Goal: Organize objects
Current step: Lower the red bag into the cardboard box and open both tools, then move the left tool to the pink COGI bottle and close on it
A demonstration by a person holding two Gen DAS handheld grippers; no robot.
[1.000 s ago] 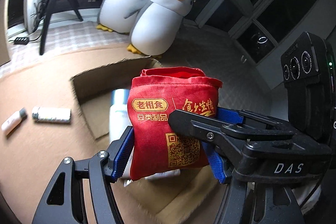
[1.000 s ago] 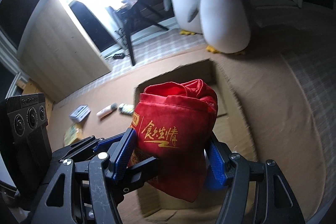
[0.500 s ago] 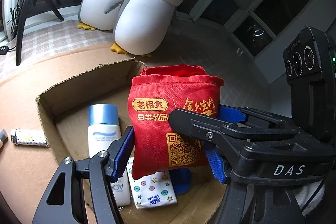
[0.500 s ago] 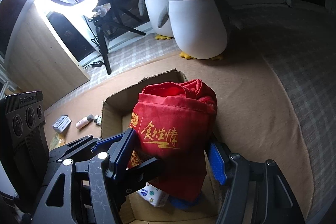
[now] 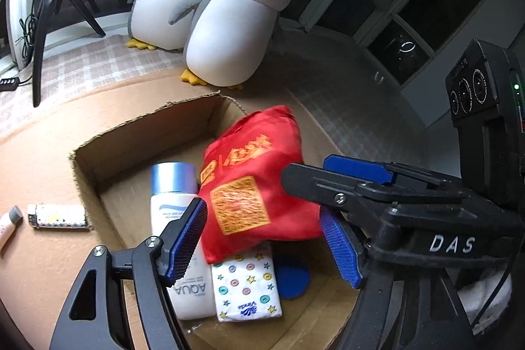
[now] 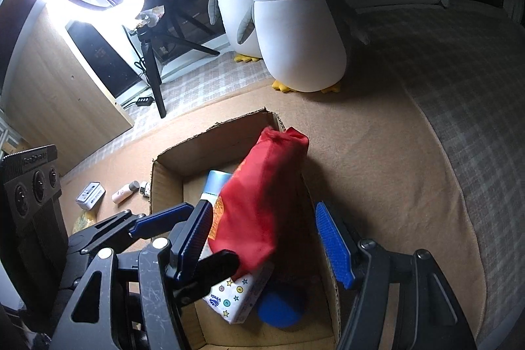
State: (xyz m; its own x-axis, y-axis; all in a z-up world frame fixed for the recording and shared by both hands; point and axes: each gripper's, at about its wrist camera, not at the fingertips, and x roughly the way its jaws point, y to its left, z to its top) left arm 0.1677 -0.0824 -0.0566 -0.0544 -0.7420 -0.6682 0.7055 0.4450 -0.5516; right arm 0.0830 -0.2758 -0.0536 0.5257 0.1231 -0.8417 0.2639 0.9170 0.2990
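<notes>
So the left tool (image 5: 262,238) was spreading and the right tool (image 6: 265,238) sat spread too; a second earlier both pinched the red pouch (image 5: 252,186), which now tipped into the cardboard box (image 5: 137,136). One item sorted.

Red pouch (image 5: 259,186) with gold-yellow print, brown cardboard box (image 5: 137,136), white bottle (image 5: 177,218) with pale blue cap, white tissue pack (image 5: 246,287) with coloured stars and dots, blue round thing (image 5: 292,281). Black grippers, blue pads (image 5: 188,238). White-grey penguin plushes (image 6: 295,22), yellow beaks and feet, tan mat (image 6: 377,169).
</notes>
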